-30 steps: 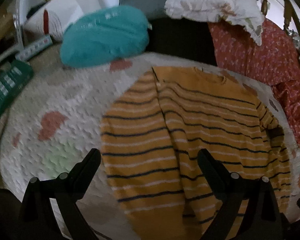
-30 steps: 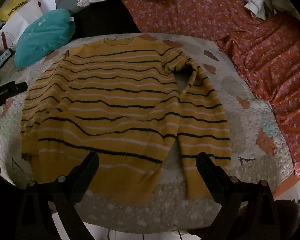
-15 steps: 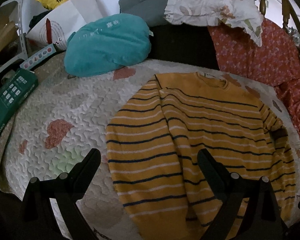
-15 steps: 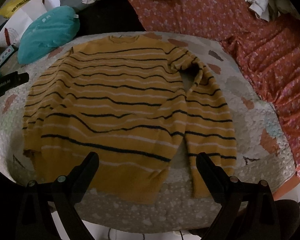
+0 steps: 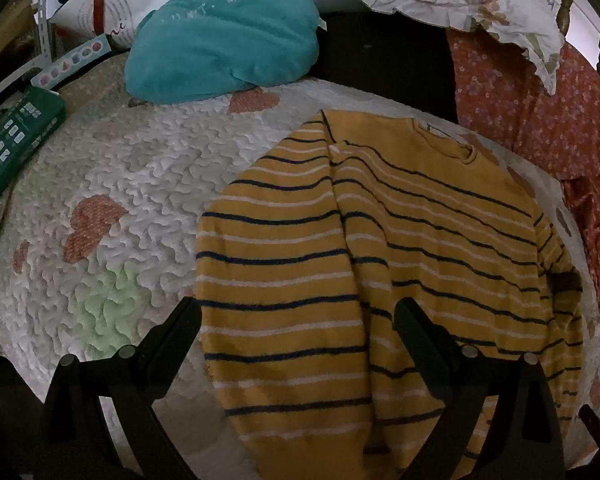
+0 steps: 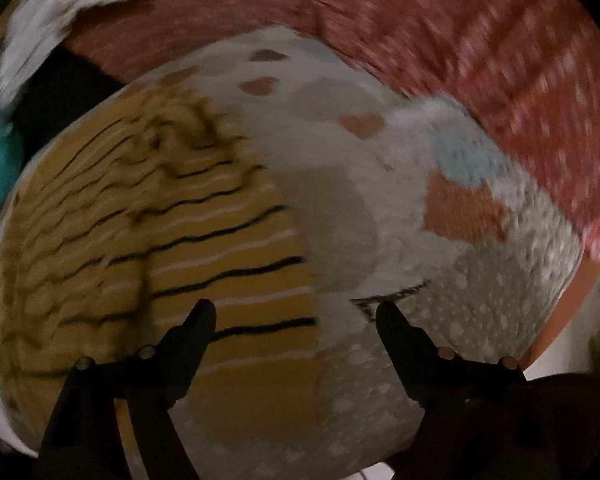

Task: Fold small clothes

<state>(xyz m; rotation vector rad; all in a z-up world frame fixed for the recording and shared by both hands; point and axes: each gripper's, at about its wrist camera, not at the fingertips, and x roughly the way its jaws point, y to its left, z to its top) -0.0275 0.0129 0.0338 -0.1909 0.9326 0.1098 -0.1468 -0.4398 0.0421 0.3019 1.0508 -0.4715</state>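
I hold both tongs above the bed. The left gripper (image 5: 296, 316) is spread wide and pinches nothing; the yellow striped sweater (image 5: 380, 264) lies flat on the quilt (image 5: 120, 184) directly under and ahead of its fingers, with the left sleeve folded down along the body. I judge it is laid flat like this so the sleeves can be folded inward first.

The right gripper (image 6: 296, 316) is also spread and empty. Its picture is blurred, but I see the right sleeve (image 6: 236, 272) of the sweater under its left finger, and bare quilt under the right one. I think I am lined up here to take the cuff.

Ahead of the left tongs, far to the left, lies a green box (image 5: 12, 148); I cannot tell its content. A teal cushion (image 5: 224, 40) rests beyond the sweater.
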